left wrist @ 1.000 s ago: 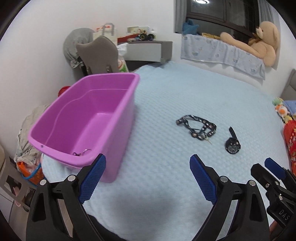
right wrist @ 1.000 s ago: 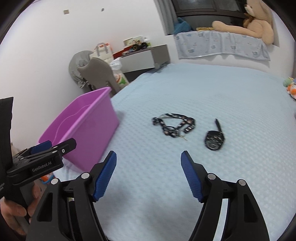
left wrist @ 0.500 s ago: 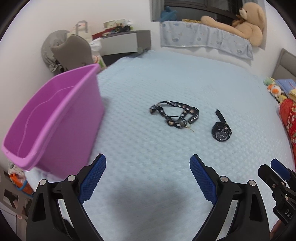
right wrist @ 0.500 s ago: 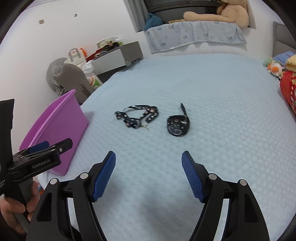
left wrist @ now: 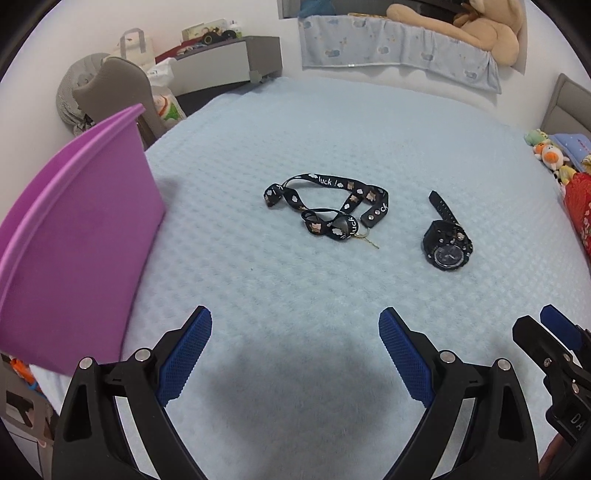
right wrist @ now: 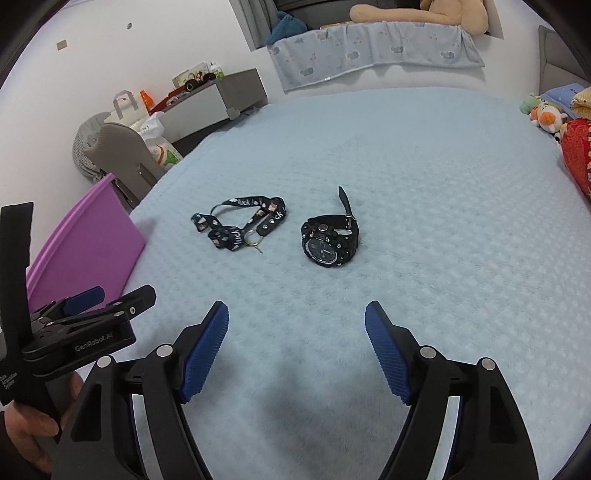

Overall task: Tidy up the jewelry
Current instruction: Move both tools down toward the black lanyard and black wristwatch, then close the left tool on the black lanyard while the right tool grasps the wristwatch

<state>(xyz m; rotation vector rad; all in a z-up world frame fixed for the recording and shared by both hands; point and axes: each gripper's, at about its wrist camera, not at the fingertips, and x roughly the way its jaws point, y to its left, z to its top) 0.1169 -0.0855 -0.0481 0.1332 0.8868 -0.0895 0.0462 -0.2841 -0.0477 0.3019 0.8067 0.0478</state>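
A black patterned lanyard with a small key ring lies on the light blue blanket. To its right lies a black wristwatch, face up. A purple plastic bin stands at the left on the bed. My left gripper hangs open and empty over the blanket, short of the lanyard. My right gripper is open and empty too, short of the watch. Each gripper shows at the edge of the other's view.
Small plush toys and a red cushion sit at the bed's right edge. A large teddy bear lies on the far ledge. A grey chair and a nightstand stand beyond the bin.
Both grippers have sunk and moved closer to the lanyard and watch, which look larger now. The bin has slid to the left edge of both views. Both stay open.
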